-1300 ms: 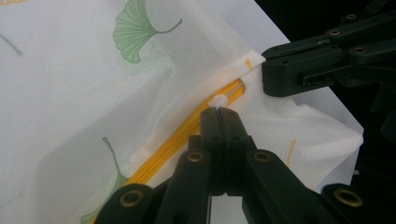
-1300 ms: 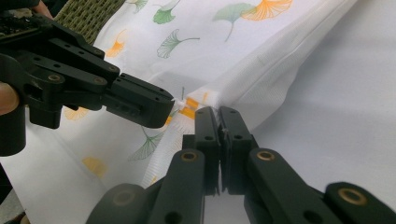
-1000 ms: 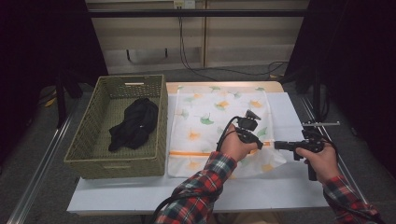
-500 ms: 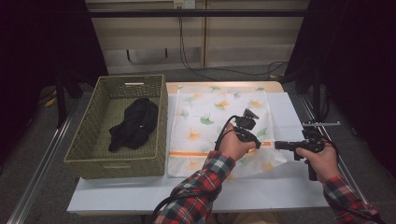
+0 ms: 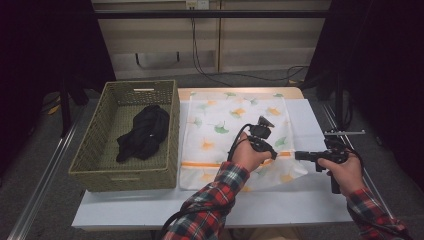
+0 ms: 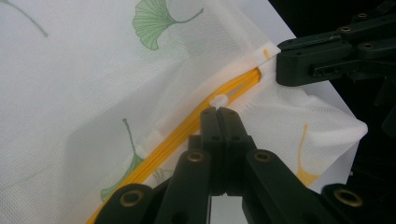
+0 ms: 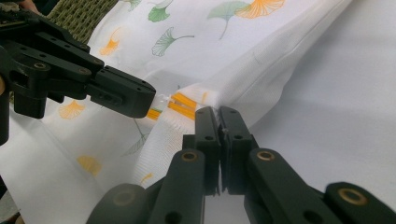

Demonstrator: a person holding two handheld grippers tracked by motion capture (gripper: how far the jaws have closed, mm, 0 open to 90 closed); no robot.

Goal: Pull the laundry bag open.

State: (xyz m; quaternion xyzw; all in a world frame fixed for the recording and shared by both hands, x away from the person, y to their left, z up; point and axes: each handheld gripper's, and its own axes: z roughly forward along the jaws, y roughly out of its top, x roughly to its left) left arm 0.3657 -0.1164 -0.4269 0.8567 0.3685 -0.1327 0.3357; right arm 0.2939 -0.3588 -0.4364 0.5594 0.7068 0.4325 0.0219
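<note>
Dim room, grey floor (image 5: 35, 165), beige wall panels (image 5: 260, 45), dangling black cables (image 5: 197, 50)

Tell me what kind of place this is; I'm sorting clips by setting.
Probably a lab recording bench, not a home: a white table on a metal frame, dark curtains around it, loose cables along the back wall.

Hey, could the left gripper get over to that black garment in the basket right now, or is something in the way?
Probably not at once. The left gripper is shut on the zipper pull of the laundry bag, so it must let go first. After that the wicker basket is open-topped, with the black garment uncovered.
</note>
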